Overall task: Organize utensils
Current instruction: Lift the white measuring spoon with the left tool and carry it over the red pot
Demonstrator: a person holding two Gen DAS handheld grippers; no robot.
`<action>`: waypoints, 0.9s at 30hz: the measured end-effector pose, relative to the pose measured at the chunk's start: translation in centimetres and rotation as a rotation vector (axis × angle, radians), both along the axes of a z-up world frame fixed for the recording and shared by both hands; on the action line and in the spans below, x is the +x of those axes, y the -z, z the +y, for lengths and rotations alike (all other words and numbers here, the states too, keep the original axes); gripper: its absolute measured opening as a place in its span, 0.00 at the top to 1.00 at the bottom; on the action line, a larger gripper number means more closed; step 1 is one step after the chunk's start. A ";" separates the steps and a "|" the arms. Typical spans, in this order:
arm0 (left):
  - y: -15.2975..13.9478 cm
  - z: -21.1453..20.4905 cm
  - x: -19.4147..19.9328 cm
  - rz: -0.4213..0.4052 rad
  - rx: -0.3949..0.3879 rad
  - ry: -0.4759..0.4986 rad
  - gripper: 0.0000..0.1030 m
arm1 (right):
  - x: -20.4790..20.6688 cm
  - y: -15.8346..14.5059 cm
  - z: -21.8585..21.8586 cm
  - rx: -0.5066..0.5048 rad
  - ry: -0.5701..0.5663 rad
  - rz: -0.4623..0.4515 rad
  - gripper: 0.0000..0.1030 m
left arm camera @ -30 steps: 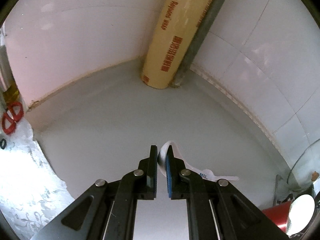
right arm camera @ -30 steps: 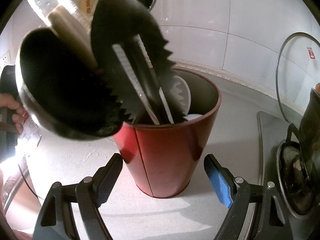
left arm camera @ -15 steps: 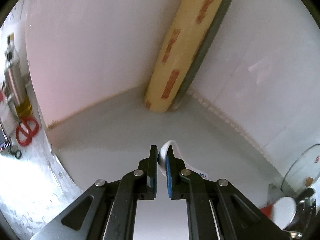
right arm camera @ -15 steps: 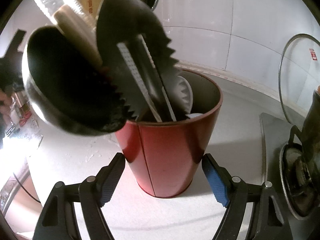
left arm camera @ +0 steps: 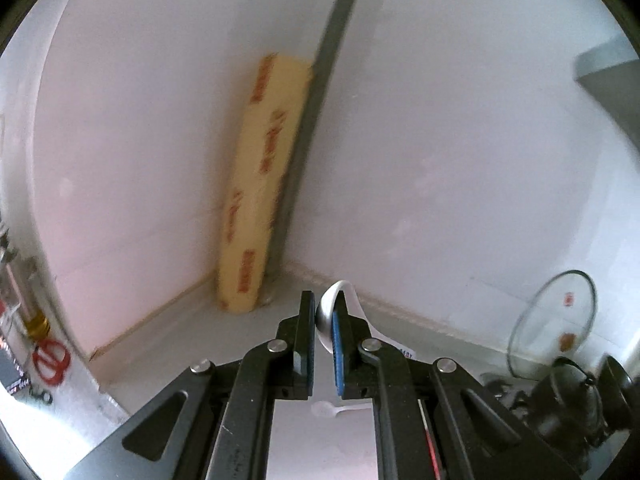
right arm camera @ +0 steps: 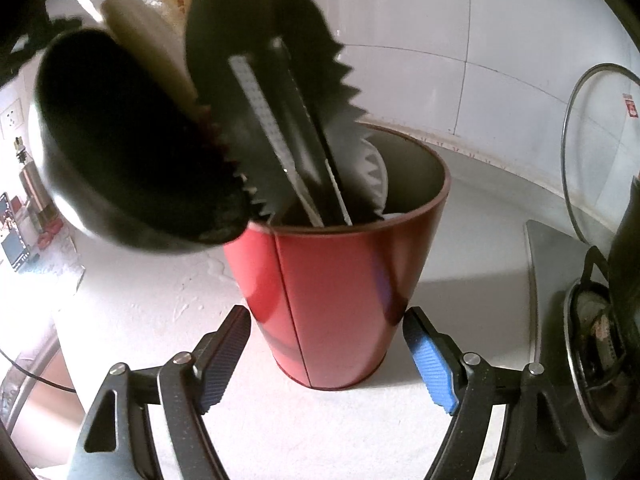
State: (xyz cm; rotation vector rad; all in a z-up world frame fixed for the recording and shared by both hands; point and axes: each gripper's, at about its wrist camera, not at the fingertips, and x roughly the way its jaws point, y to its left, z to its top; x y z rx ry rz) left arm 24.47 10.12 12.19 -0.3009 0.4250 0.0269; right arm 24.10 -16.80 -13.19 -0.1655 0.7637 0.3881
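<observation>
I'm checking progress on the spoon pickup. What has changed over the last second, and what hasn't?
The left tongs, shut on the white spoon, have lifted it off the counter. The right tongs have closed in against the red holder, which hasn't moved, nor have its utensils.

The left wrist view looks toward the wall corner, the domed glass pot lid rightward; the right wrist view, close behind the black serrated tongs, shares this lid.
</observation>
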 end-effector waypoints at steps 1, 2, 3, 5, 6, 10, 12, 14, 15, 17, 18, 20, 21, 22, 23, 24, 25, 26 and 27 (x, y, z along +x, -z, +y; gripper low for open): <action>-0.4 -0.4 -0.2 -0.018 0.002 0.018 0.93 | 0.0 0.0 0.0 0.000 -0.001 -0.001 0.22; -0.7 -0.7 -0.4 -0.033 0.002 0.037 0.93 | 0.0 0.0 -0.1 0.000 -0.001 -0.001 0.22; -1.0 -1.1 -0.6 -0.043 0.005 0.050 0.93 | 0.0 0.0 -0.2 0.001 -0.002 -0.001 0.22; -1.4 -1.9 -0.8 -0.057 0.020 0.076 0.93 | 0.6 0.3 0.1 0.000 -0.002 -0.001 0.22; -1.6 -2.3 -0.9 -0.062 0.022 0.092 0.93 | 0.7 0.3 0.0 0.000 -0.002 -0.001 0.22; -2.0 -3.7 -0.8 -0.093 0.035 0.169 0.93 | 0.4 0.1 0.0 -0.001 -0.004 -0.003 0.22; -2.2 -4.6 -0.9 -0.108 0.055 0.199 0.93 | 0.3 0.1 0.0 -0.002 -0.005 -0.003 0.22; -2.6 -5.5 -0.9 -0.115 0.060 0.238 0.93 | 0.3 0.2 0.0 -0.001 -0.006 -0.002 0.22; -2.7 -5.9 -1.0 -0.118 0.063 0.251 0.93 | 0.3 0.2 0.0 -0.001 -0.005 -0.002 0.22; -2.7 -6.7 -1.0 -0.120 0.071 0.280 0.93 | 0.3 0.2 0.1 -0.001 -0.005 -0.002 0.22; -2.9 -7.1 -1.2 -0.122 0.073 0.294 0.93 | -0.1 -0.2 0.1 0.000 -0.005 -0.002 0.22; -2.8 -7.9 -1.2 -0.124 0.079 0.323 0.93 | -0.1 -0.3 0.1 0.000 -0.005 0.001 0.22; -2.6 -8.1 -1.1 -0.123 0.082 0.330 0.93 | -0.1 -0.3 0.0 0.000 -0.005 0.001 0.22; -2.6 -8.4 -1.1 -0.123 0.087 0.340 0.93 | -0.1 -0.3 0.0 0.000 -0.005 0.001 0.22; -2.5 -8.8 -1.0 -0.120 0.091 0.353 0.93 | -0.1 -0.3 0.0 -0.001 -0.006 0.001 0.22; -2.4 -9.1 -0.9 -0.118 0.093 0.363 0.93 | -0.1 -0.3 0.0 -0.001 -0.006 0.001 0.22; -2.4 -9.5 -0.9 -0.116 0.096 0.374 0.93 | -0.1 -0.3 0.0 -0.001 -0.006 0.001 0.22; -2.3 -9.8 -0.8 -0.111 0.101 0.386 0.93 | 0.0 -0.3 0.0 0.000 -0.007 0.001 0.22; -2.2 -10.1 -0.7 -0.105 0.107 0.395 0.93 | 0.0 -0.3 0.0 -0.001 -0.007 0.000 0.22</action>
